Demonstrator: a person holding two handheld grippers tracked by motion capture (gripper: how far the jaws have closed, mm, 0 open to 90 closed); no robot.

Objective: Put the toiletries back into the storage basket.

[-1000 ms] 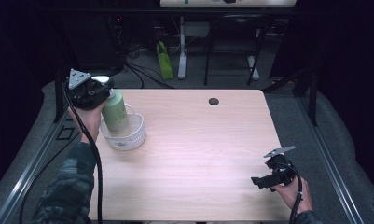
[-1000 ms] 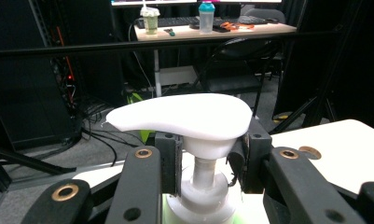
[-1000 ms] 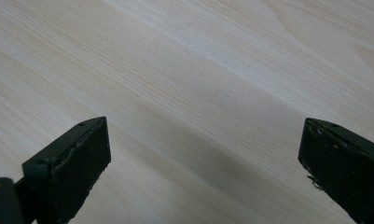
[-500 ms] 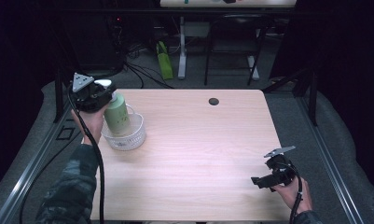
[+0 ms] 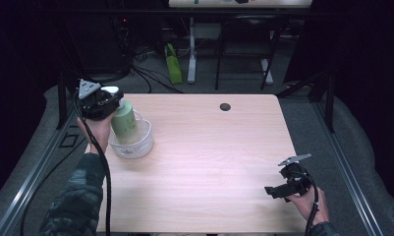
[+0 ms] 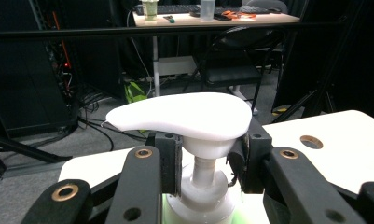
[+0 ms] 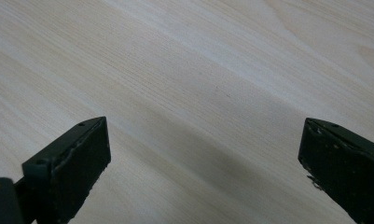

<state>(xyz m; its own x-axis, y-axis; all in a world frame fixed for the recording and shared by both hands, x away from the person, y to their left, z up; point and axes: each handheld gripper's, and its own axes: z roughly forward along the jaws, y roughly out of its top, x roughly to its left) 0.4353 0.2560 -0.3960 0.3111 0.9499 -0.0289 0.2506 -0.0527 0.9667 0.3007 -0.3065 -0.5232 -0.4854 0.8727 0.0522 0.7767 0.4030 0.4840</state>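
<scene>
A green pump bottle (image 5: 124,124) with a white pump head (image 6: 184,114) has its lower end inside a white basket (image 5: 138,145) at the table's left edge. My left gripper (image 5: 107,102) is shut on the bottle's neck just under the pump head. In the left gripper view its fingers (image 6: 168,161) press the white collar from both sides. Whether the bottle's base rests on the basket's bottom I cannot tell. My right gripper (image 5: 277,191) is held low near the front right corner. It stands open (image 7: 203,168) over bare wood with nothing between its fingers.
The light wooden table (image 5: 214,147) has a dark round hole (image 5: 225,106) near its far edge. Behind the table are chair legs, cables and a green object (image 5: 173,64) on the floor. Metal rails run along both sides of the table.
The left gripper and the bottle have shifted slightly nearer and lower, into the basket. The right gripper has kept still.
</scene>
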